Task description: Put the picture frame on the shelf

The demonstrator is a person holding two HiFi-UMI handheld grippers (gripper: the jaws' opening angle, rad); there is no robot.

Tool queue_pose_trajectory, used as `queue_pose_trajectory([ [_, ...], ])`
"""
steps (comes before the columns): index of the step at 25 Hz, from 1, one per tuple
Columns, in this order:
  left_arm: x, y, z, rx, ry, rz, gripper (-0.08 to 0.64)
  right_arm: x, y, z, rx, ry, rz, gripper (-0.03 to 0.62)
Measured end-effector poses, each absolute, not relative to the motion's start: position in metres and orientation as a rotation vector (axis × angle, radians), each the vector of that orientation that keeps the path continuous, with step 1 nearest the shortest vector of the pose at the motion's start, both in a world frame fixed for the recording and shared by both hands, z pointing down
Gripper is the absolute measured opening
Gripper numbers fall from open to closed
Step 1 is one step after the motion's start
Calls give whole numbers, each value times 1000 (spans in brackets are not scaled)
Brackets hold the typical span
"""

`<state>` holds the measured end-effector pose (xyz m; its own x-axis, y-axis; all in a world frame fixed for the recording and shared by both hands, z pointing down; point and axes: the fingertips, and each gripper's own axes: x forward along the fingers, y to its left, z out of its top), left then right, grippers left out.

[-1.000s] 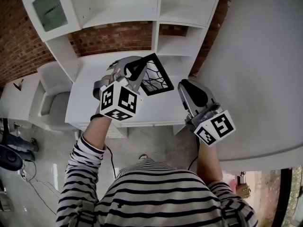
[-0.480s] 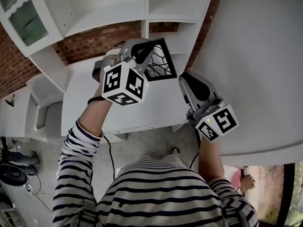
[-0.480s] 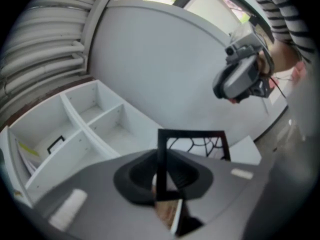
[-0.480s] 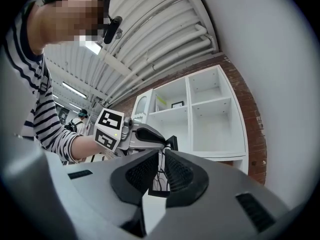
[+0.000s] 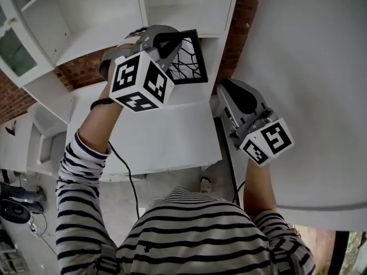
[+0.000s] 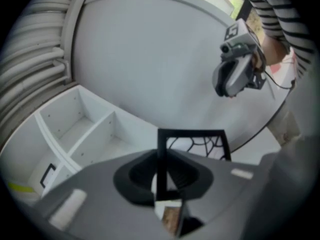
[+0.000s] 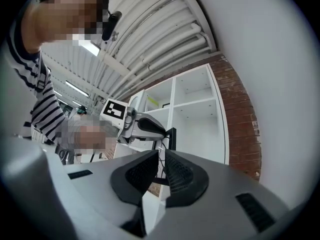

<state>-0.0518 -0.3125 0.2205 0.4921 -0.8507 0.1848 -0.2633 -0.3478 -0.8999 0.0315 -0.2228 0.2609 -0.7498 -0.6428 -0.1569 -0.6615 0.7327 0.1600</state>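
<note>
The picture frame (image 5: pixel 191 57) is black with a black web pattern on white. My left gripper (image 5: pixel 170 49) is shut on its left edge and holds it up in front of the white shelf unit (image 5: pixel 94 16). In the left gripper view the frame (image 6: pixel 195 140) stands upright between the pads, its edge running down into the jaws of the left gripper (image 6: pixel 162 173). My right gripper (image 5: pixel 227 94) hangs lower and to the right, apart from the frame. Its jaws are shut with nothing between them (image 7: pixel 160 156). From there I see the left gripper (image 7: pixel 143 124) and the frame (image 7: pixel 173 135) before the shelves.
The shelf unit has open compartments (image 6: pixel 76 129) and a glass door (image 5: pixel 12 47) at the far left. A white desk (image 5: pixel 146 139) lies below it. A brick wall (image 5: pixel 239 16) stands behind, and a large white curved surface (image 5: pixel 309 67) fills the right side.
My left gripper has carried the frame upward and toward the shelf compartments. The right gripper has stayed about where it was.
</note>
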Motion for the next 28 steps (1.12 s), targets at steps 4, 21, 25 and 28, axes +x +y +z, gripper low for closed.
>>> queue_pose_trajectory([
  [4,-30,-348,210,-1829,961,-895,66,59,-257,259,-995,2863,298,9],
  [21,0,-474,129,-1568,1000,-1083,66,91,-337,255,-804,2885,258,9],
  [25,-4,-505,128,-1530,991,-1134,66,92,-351,263,-801,2891,223,10],
  [28,-5,-525,132,-1502,982,-1167,66,95,-361,269,-810,2889,205,9],
])
